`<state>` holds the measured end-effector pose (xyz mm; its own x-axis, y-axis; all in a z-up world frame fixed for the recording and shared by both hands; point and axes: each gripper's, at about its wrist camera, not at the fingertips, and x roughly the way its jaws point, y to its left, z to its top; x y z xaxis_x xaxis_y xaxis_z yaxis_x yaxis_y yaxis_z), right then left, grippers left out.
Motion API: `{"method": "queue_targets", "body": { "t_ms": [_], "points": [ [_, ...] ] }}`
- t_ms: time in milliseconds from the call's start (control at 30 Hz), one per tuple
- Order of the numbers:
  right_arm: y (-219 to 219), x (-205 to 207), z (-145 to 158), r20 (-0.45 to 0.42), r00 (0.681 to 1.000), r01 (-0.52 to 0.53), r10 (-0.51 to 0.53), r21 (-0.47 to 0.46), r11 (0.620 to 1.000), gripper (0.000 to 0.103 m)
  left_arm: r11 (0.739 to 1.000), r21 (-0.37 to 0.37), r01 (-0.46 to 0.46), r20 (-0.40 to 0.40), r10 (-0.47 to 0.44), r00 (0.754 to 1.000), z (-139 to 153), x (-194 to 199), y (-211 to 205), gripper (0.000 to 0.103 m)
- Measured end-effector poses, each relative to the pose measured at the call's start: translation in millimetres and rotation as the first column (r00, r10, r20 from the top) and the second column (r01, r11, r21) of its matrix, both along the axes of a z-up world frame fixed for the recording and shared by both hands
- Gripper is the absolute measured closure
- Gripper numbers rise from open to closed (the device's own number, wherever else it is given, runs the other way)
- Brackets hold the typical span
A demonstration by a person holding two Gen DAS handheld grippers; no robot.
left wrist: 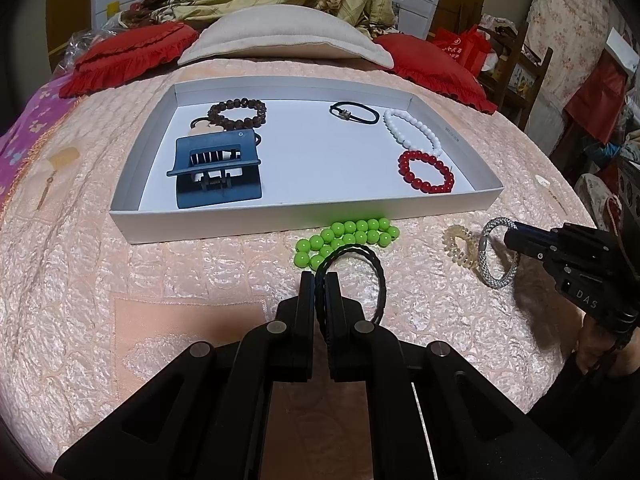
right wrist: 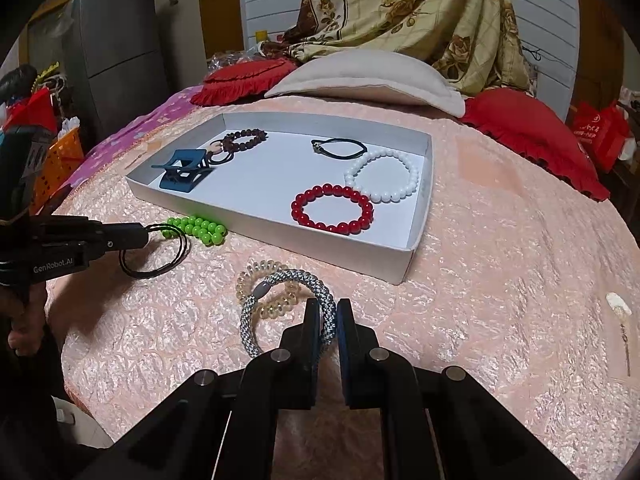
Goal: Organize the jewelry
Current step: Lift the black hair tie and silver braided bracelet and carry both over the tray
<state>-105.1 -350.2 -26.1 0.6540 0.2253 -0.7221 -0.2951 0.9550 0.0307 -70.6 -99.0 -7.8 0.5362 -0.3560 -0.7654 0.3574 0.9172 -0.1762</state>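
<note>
On the bed's pink quilted bedspread [left wrist: 160,272] lay a shallow white tray [left wrist: 280,220] already holding several pieces: a blue hair claw [left wrist: 216,168] and a brown wooden-bead bracelet [left wrist: 238,114] toward its left end, a black hair tie [left wrist: 354,113] near the middle back, and a white bead bracelet [left wrist: 414,132] touching a red bead bracelet [left wrist: 426,172] at the right end.

The left gripper [left wrist: 320,284] had its jaws clenched on a black braided cord bracelet [left wrist: 360,276], whose loop stood up in front of the fingers, just in front of a green bead bracelet [left wrist: 346,240] that lay on the bedspread beside the tray's near wall.

The right gripper [right wrist: 328,312] had its jaws closed on a silver-grey woven rope bracelet [right wrist: 288,308], pinching the loop's right side. The loop lay partly over a clear amber spiral hair tie [right wrist: 266,290] on the bedspread, near the tray's near right corner.

Red ruffled cushions [left wrist: 128,56] and a beige pillow [left wrist: 288,36] sat behind the tray.
</note>
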Motion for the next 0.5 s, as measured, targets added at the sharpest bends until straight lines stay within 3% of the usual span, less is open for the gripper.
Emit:
{"method": "queue_targets", "body": {
  "t_ms": [500],
  "points": [
    [1.3, -4.7, 8.1, 0.037, 0.999, -0.007, 0.007, 0.026, 1.000, 0.095, 1.000, 0.004, -0.002, 0.000, 0.002, 1.000, -0.4, -0.1, 0.1, 0.100]
  ]
}}
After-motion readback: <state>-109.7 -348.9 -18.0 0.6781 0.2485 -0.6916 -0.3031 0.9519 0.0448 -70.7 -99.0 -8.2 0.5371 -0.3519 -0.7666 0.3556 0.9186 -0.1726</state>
